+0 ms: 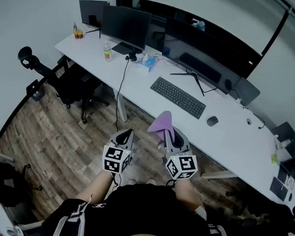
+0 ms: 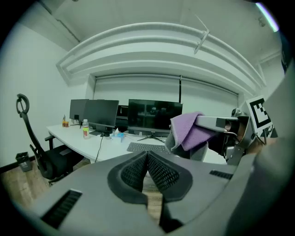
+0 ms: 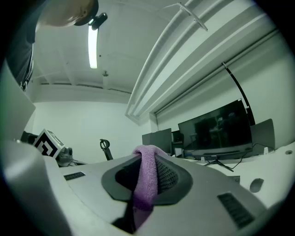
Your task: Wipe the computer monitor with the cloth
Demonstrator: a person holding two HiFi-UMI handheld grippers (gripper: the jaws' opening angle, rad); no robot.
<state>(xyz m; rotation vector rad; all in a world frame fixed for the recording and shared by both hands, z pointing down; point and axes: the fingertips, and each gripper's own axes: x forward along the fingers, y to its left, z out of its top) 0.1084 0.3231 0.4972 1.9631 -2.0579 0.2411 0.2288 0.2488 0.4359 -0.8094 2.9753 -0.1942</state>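
Observation:
A purple cloth [image 1: 161,123] [image 3: 147,177] sticks up from my right gripper [image 1: 167,133] [image 3: 146,167], whose jaws are shut on it. The same cloth [image 2: 189,130] shows from the side in the left gripper view. My left gripper [image 1: 128,134] [image 2: 147,155] is shut with nothing between its jaws. Both grippers hang over the wooden floor, short of the white desk [image 1: 139,84]. A wide dark monitor [image 1: 203,57] [image 2: 155,116] [image 3: 215,129] stands at the back of the desk, behind a black keyboard [image 1: 177,96].
Two smaller monitors [image 1: 125,26] stand further left, with a bottle [image 1: 107,51] and a tissue box [image 1: 148,63] near them. A mouse [image 1: 212,121] lies right of the keyboard. A black office chair [image 1: 70,83] sits at the desk's left end.

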